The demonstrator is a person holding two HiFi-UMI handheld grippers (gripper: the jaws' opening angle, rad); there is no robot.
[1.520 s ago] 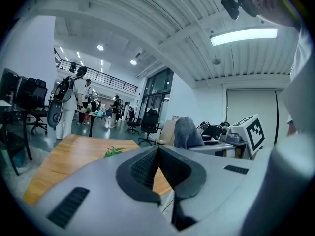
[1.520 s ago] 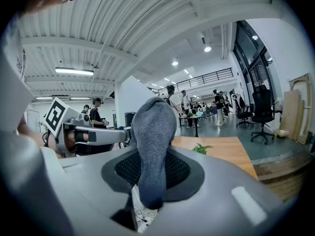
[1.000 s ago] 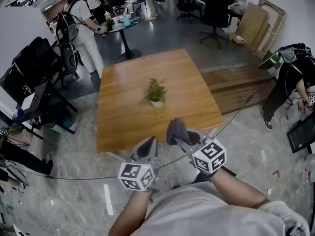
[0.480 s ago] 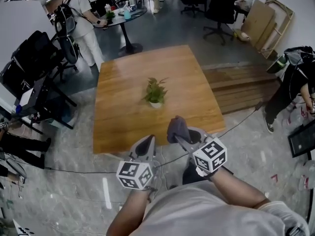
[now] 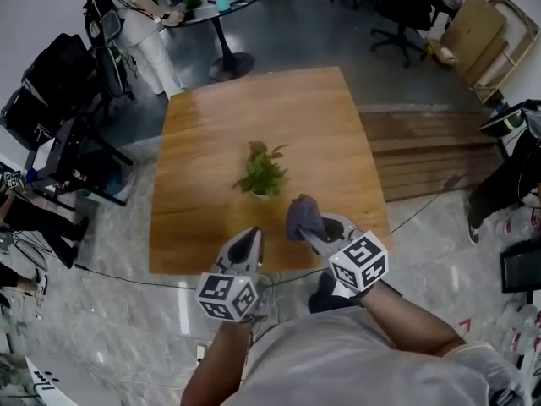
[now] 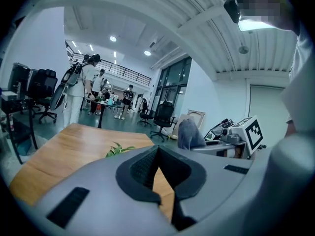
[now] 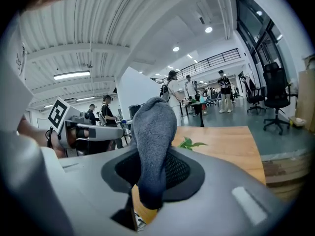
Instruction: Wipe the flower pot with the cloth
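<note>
A small white flower pot [image 5: 259, 194] with a green plant [image 5: 261, 168] stands near the middle of the wooden table [image 5: 211, 142]. In the head view my right gripper [image 5: 306, 227] hovers over the table's near edge, shut on a grey cloth [image 5: 302, 216] that bulges above its jaws. The cloth [image 7: 152, 146] fills the jaws in the right gripper view, with the plant [image 7: 191, 143] behind it. My left gripper [image 5: 248, 250] is beside it at the near edge, jaws shut and empty [image 6: 156, 167]. The plant's leaves [image 6: 117, 150] peek over it.
People stand at a round table [image 5: 215, 5] far behind. Black bags and a rack [image 5: 59, 117] sit left of the table. Office chairs [image 5: 397, 7] and cardboard [image 5: 478, 24] lie at the back right, a wooden platform [image 5: 431, 155] to the right. Cables cross the floor.
The table and plant have drawn closer as I stepped forward; both grippers now reach the table's near edge. The right gripper still holds the cloth.
</note>
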